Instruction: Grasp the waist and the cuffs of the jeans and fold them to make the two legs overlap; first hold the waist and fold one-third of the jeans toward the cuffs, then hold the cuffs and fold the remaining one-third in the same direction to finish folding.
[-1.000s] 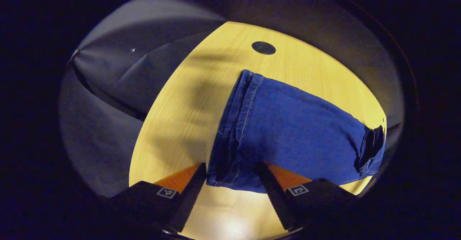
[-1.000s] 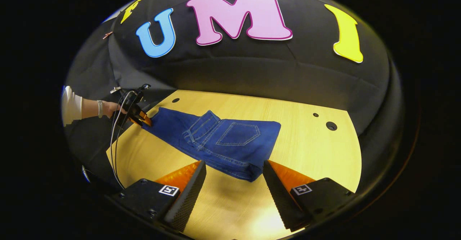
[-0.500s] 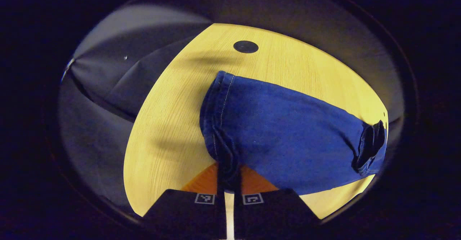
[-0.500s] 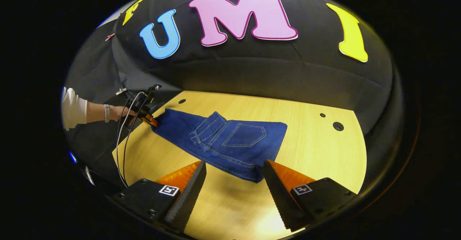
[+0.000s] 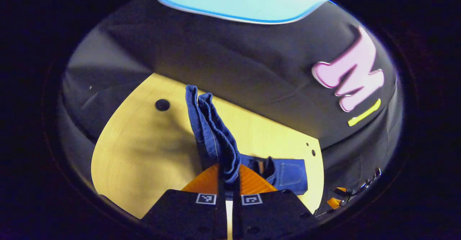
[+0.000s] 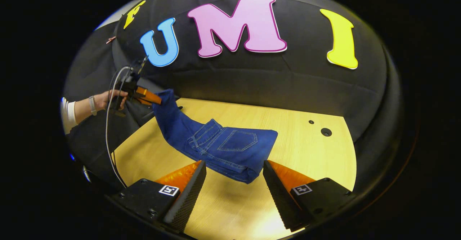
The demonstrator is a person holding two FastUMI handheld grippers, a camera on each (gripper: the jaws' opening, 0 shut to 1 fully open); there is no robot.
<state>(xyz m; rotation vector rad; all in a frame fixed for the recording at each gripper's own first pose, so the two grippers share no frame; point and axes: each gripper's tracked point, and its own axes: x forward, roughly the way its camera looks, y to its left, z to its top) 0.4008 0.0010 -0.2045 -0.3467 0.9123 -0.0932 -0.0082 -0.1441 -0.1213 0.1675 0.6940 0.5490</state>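
cuffs (image 5: pixel 201 121) now lifted off table (image 6: pixel 299 150) by left gripper (image 5: pixel 226 182), right gripper (image 6: pixel 234 182) unchanged

no readable text or labels

We saw light wood-grain table (image 6: pixel 306 150) under yellowish light, dark booth cloth behind its far edge. Round dark hole (image 6: pixel 326 132) sat in tabletop toward 2 o'clock in right gripper view, smaller hole (image 6: pixel 311 122) just beside it at 11 o'clock. In left gripper view another dark hole (image 5: pixel 162 105) lay at 10 o'clock. Folded blue jeans (image 6: pixel 230 150) lay directly on table near centre, back pocket up; cuff end rose off surface toward 10 o'clock. Jeans' shadow fell on wood beside them.
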